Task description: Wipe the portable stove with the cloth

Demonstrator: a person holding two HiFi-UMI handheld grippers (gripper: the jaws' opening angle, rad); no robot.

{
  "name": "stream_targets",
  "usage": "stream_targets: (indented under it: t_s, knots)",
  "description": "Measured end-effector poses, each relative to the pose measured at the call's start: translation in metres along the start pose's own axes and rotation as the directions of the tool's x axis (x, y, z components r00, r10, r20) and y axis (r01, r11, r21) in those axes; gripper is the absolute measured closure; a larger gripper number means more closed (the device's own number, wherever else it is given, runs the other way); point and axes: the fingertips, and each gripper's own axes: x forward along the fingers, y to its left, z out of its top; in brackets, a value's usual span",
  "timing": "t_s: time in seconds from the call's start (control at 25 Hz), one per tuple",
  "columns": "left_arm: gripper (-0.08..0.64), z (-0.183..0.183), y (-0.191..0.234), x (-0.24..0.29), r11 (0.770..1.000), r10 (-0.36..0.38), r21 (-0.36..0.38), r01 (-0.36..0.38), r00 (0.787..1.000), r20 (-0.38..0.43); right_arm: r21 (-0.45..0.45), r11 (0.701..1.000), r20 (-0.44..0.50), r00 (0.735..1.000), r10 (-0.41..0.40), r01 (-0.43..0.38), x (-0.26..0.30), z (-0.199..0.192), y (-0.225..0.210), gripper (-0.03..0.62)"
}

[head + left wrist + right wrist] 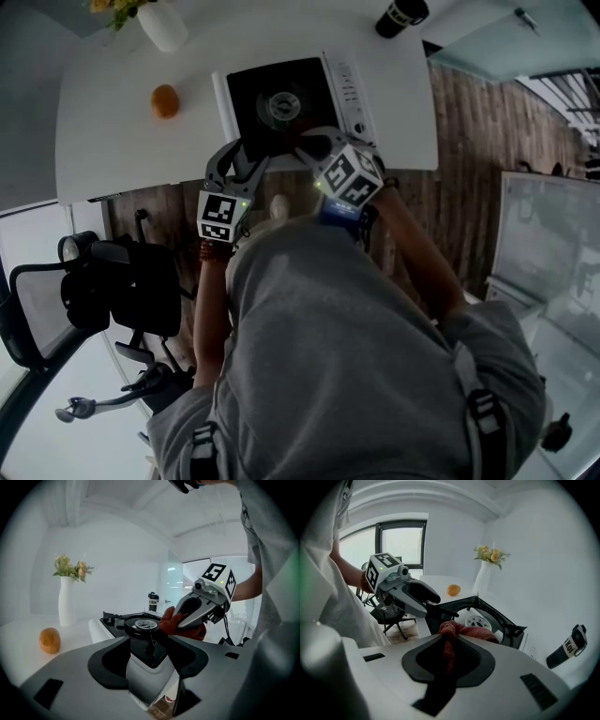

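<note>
The portable stove (281,101), a white body with a black top and a round burner (140,624), lies on the white table. My right gripper (450,637) is shut on a rust-red cloth (471,632), which bunches over the stove's near edge beside the burner. In the left gripper view the same cloth (169,621) shows under the right gripper (185,617). My left gripper (151,660) straddles the stove's near left corner, and its pads lie against the corner's sides. Both grippers (246,161) (314,145) sit at the stove's front edge.
An orange (165,100) lies on the table (112,141) left of the stove. A white vase with flowers (161,23) stands at the back left, a black bottle (401,14) at the back right. A black office chair (112,291) stands on the floor at left.
</note>
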Motion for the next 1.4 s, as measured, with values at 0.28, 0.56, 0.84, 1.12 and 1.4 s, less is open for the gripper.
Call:
stream_targets:
  t_s: [0.28, 0.56, 0.84, 1.12, 1.4]
  knots:
    - [0.301, -0.001, -0.006, 0.003, 0.999, -0.016, 0.032, 0.016, 1.000, -0.016, -0.077, 0.994, -0.056, 0.996, 0.075, -0.079, 0.023, 0.028, 0.020, 0.531]
    - [0.301, 0.001, -0.007, 0.003, 0.999, -0.029, 0.027, 0.029, 1.000, 0.001, -0.087, 0.982, -0.023, 0.986, 0.166, -0.168, 0.027, 0.036, 0.025, 0.531]
    - [0.301, 0.001, -0.008, 0.001, 0.998, 0.023, 0.054, -0.024, 1.000, 0.015, 0.171, 0.920, 0.290, 0.910, 0.296, -0.354, -0.014, 0.056, -0.008, 0.530]
    - [0.301, -0.004, -0.006, 0.002, 0.996, 0.045, 0.078, -0.045, 0.999, -0.004, 0.253, 0.953, 0.319, 0.944, 0.081, -0.167, -0.029, 0.082, -0.153, 0.529]
    - [0.301, -0.006, -0.008, 0.003, 0.995, 0.065, 0.079, -0.064, 0.998, -0.017, 0.237, 0.968, 0.065, 0.996, 0.064, -0.078, 0.047, 0.057, -0.218, 0.529]
